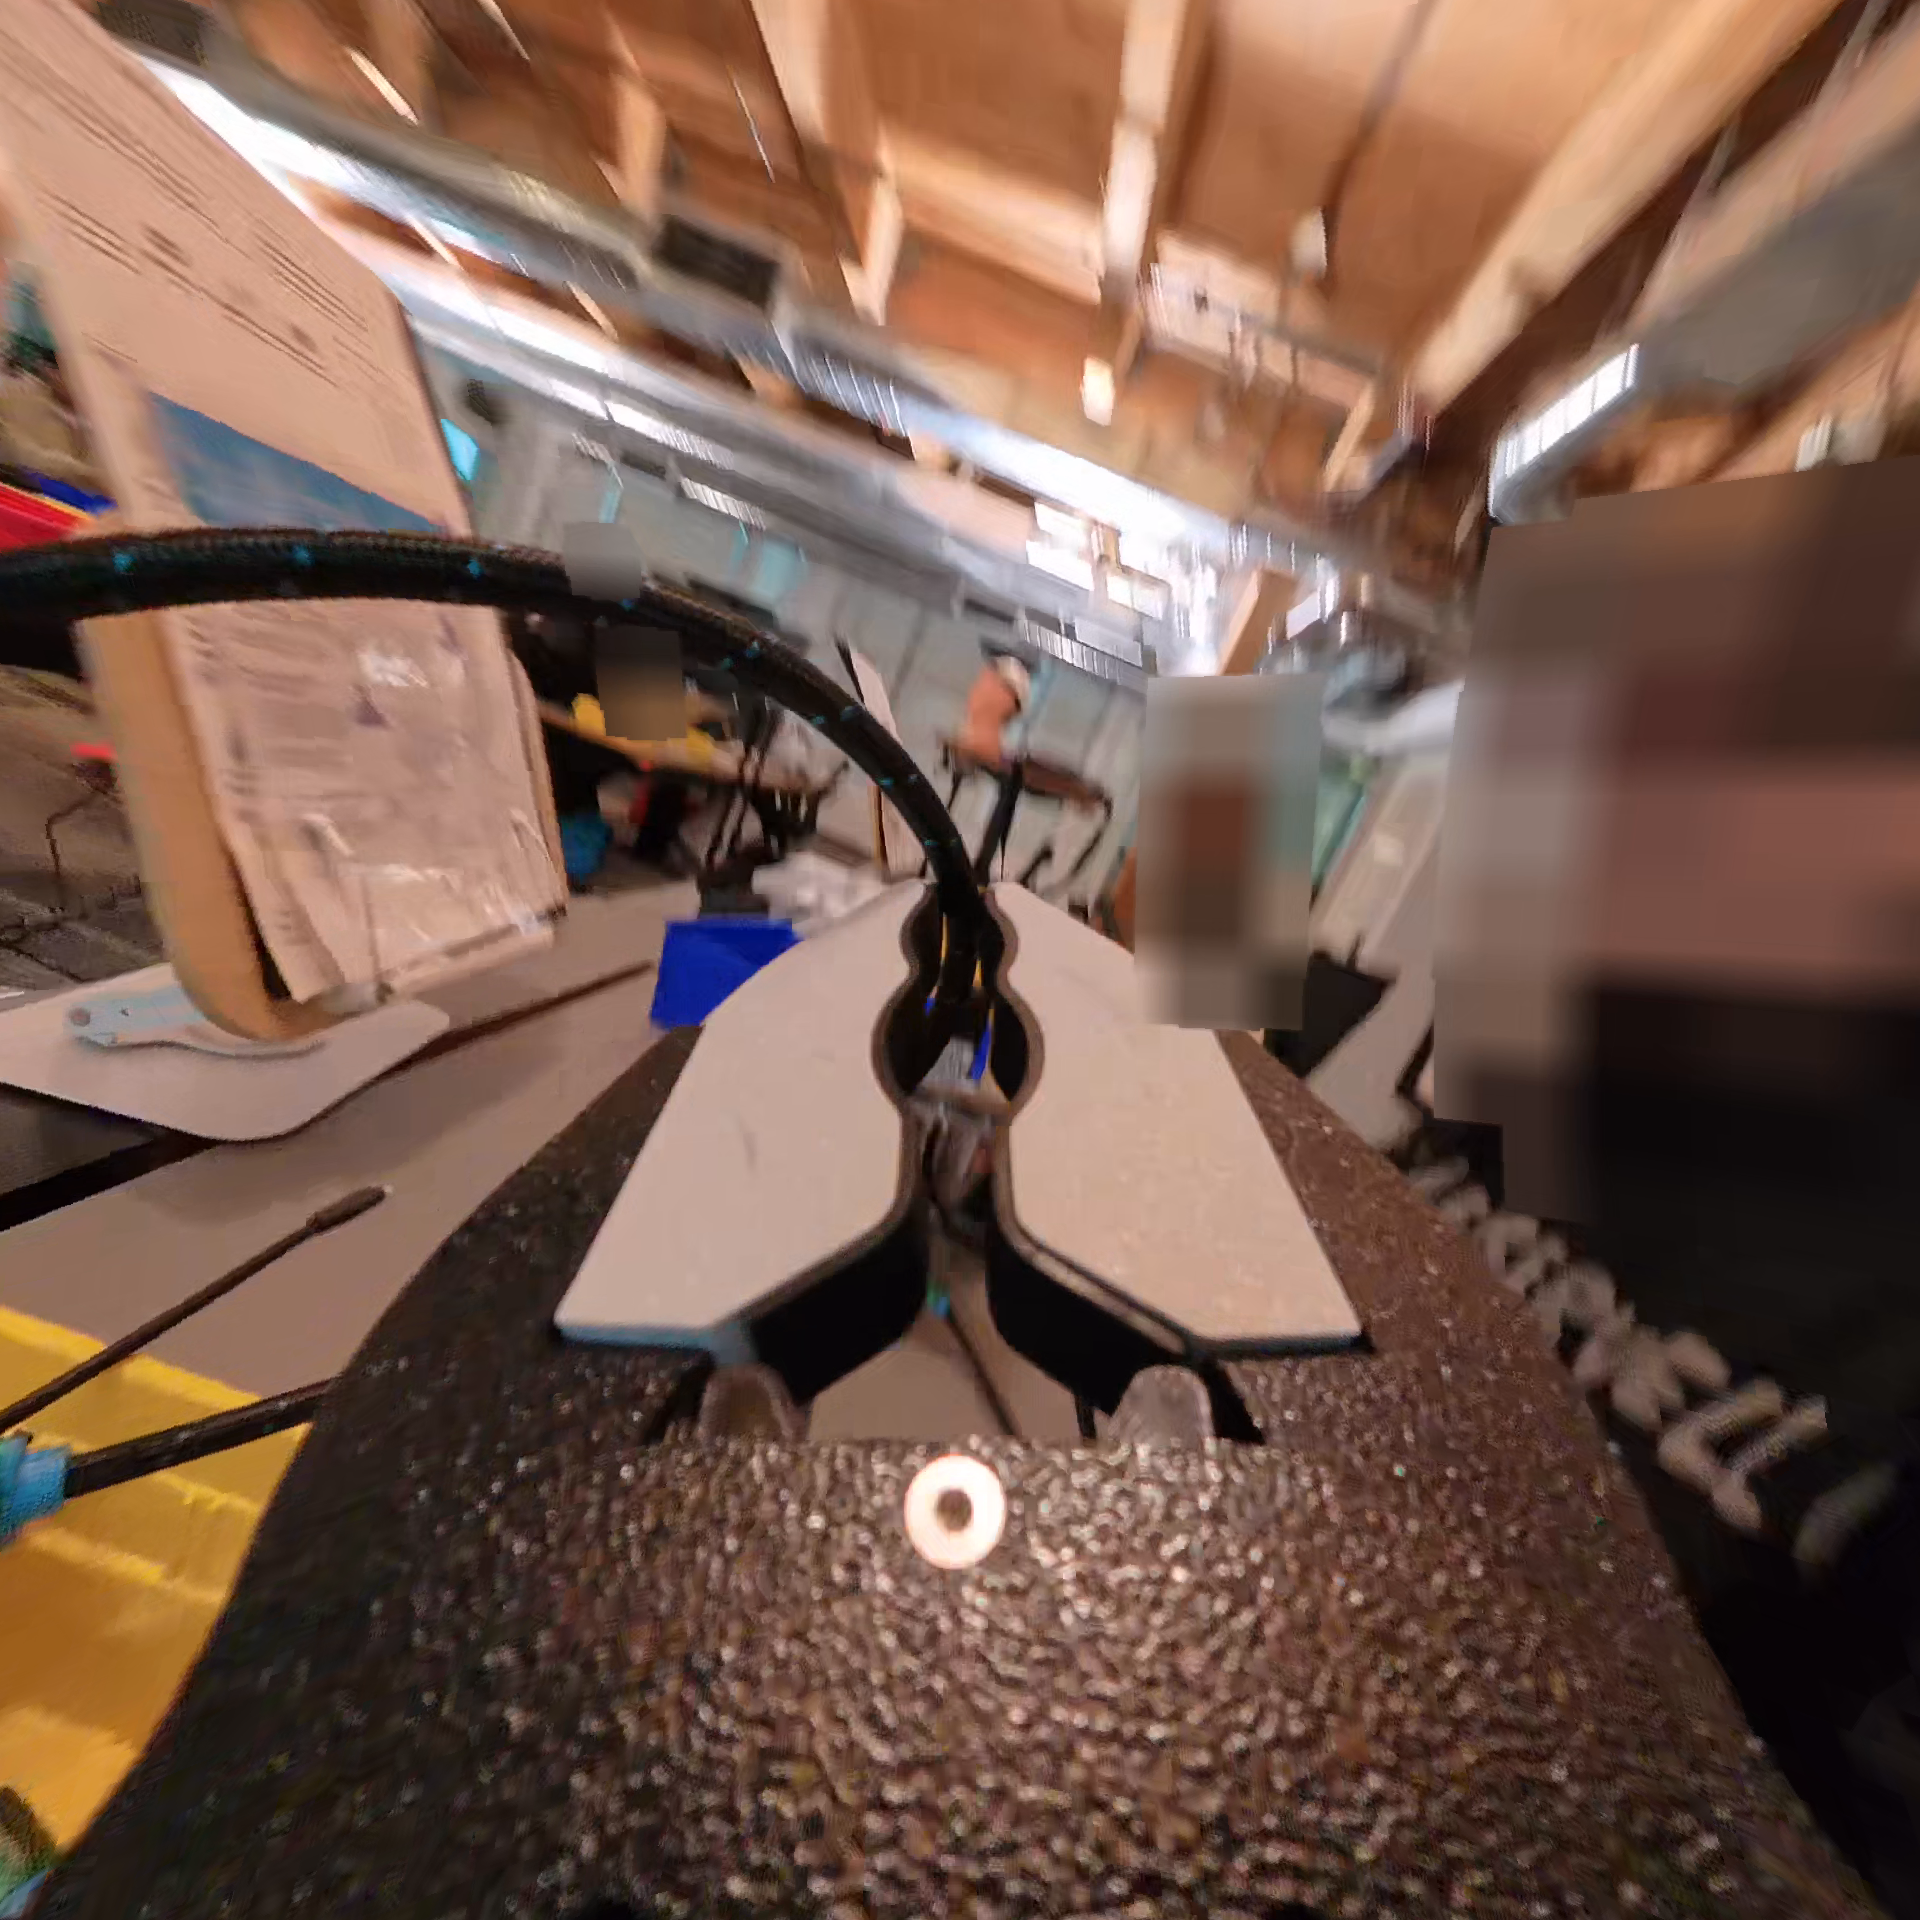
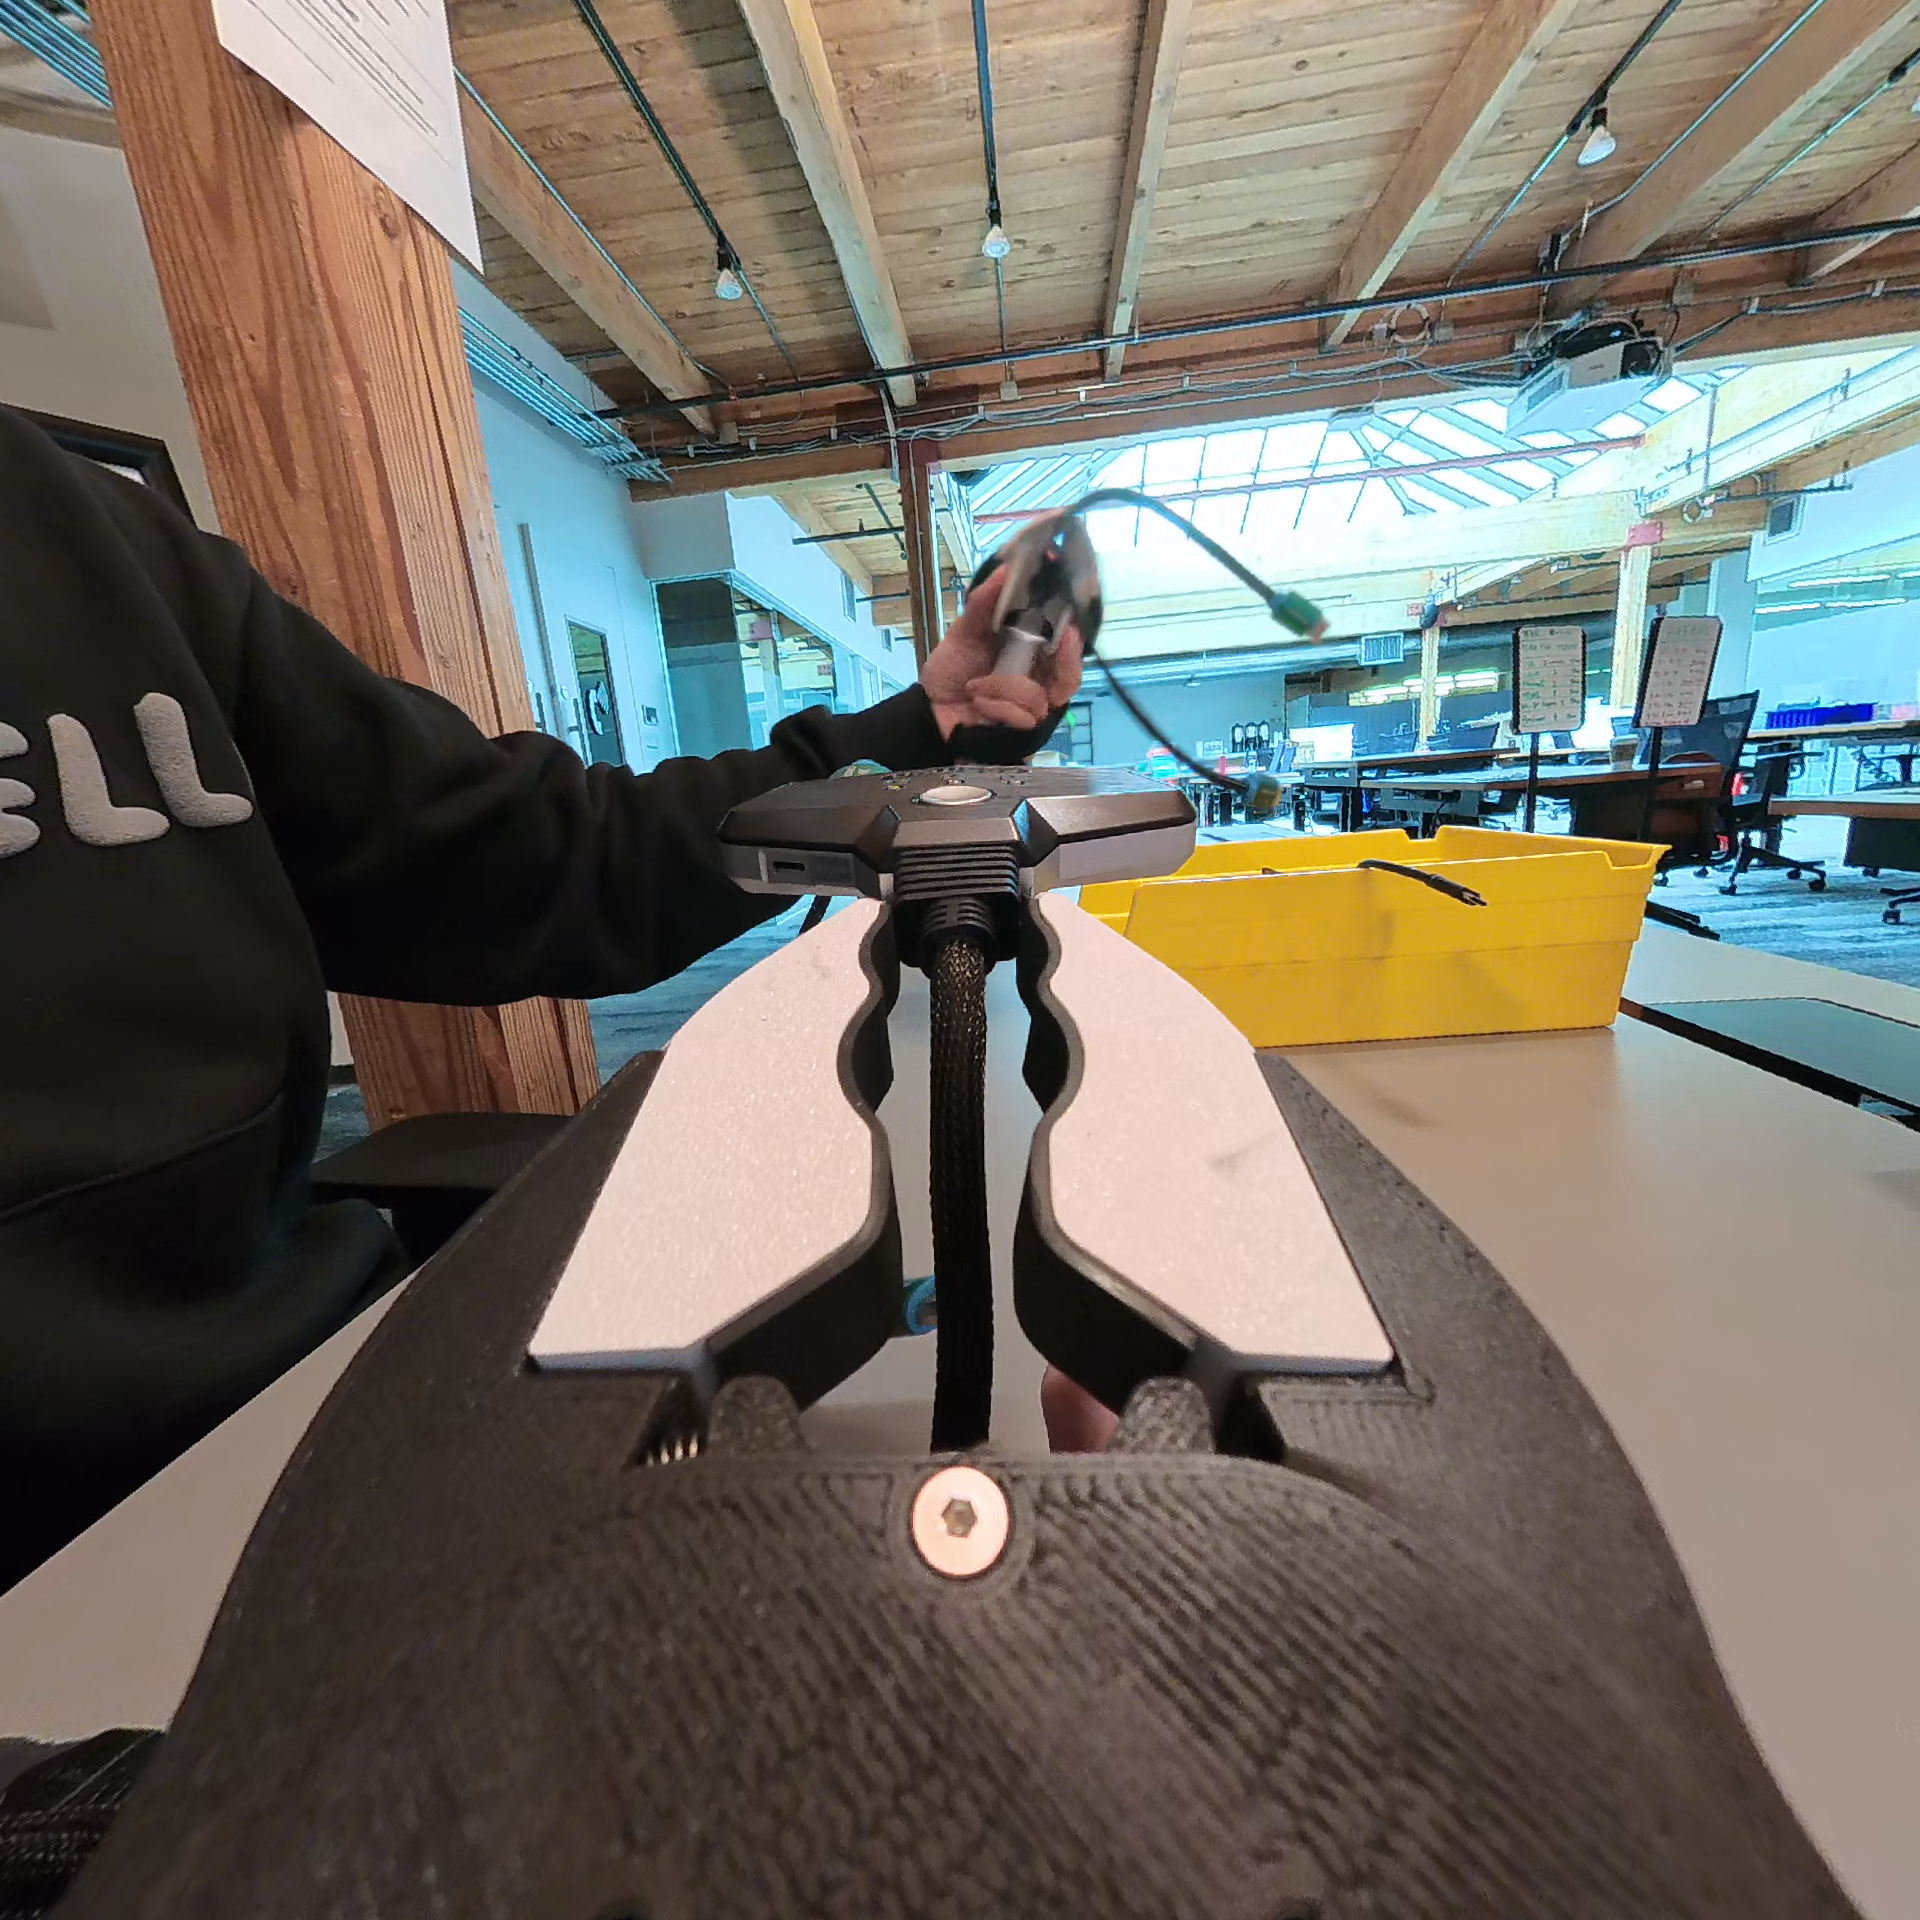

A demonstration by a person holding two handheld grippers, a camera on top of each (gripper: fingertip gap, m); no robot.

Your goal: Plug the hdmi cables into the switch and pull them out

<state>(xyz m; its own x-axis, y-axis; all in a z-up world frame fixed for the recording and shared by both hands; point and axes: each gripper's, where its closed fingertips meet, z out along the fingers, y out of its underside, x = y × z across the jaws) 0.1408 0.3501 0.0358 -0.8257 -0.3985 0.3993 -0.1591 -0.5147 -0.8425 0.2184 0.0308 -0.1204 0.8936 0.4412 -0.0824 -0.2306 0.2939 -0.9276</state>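
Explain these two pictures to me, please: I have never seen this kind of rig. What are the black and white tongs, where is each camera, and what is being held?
There is no robot here. A person holds a hand-held gripper in each hand, and each carries a camera looking forward along its two fingers.

The left wrist view, blurred by motion, shows the left gripper shut on a black braided cable. The right wrist view shows the same gripper farther off, raised in the person's hand, the cable's loose plug in the air.

The right gripper grips the ribbed collar of the switch, a flat grey box. Its own braided cord runs back between the fingers.

A yellow bin stands on the grey table.
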